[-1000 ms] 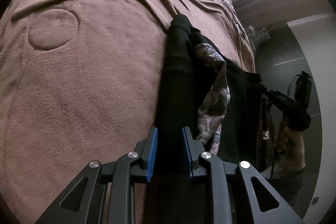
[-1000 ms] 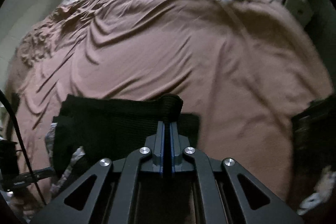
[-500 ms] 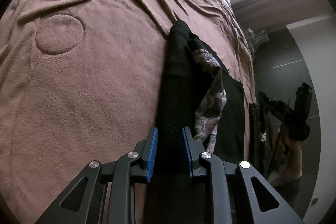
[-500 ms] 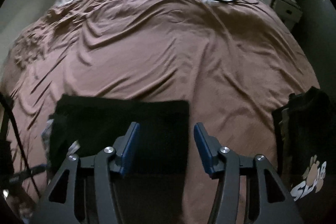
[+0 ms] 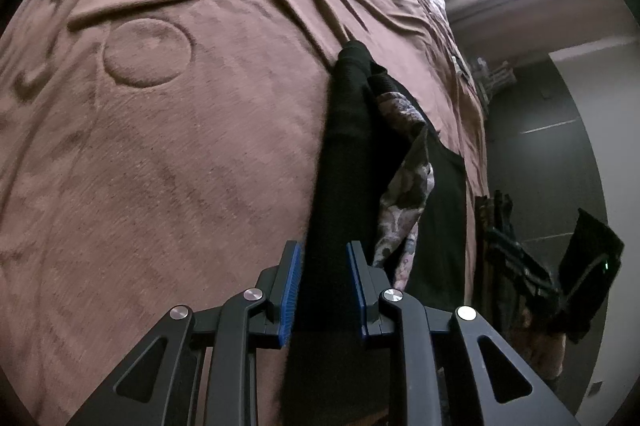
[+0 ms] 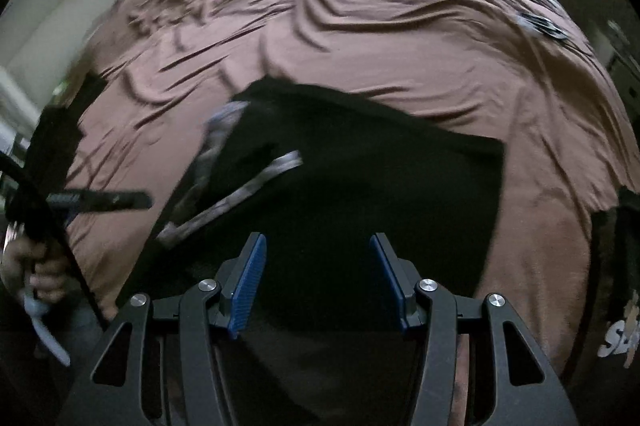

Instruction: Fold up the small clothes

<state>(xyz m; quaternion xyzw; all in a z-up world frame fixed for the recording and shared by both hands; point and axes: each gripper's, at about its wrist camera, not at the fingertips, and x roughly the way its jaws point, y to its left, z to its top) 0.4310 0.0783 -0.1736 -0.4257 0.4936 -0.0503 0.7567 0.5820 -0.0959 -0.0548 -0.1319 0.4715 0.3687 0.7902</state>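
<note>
Black garment (image 6: 360, 210) lying on brown bedspread (image 5: 160, 154), near its front edge; knit-textured, partly folded, with floral-patterned lining (image 5: 404, 194) exposed along one side. Thick folded band of it running up the middle of the left wrist view. Left gripper (image 5: 322, 284) angled down toward bed, blue pads (image 5: 291, 286) pressed narrowly on that black fold, holding it. Right gripper (image 6: 318, 280) tilted down over the flat black panel, jaws parted about halfway, nothing between pads, fabric beneath only. Hand (image 6: 38, 266) on left gripper's handle visible at left edge of right wrist view. Second dark garment with printed lettering (image 6: 616, 330) at bed's right edge.
</note>
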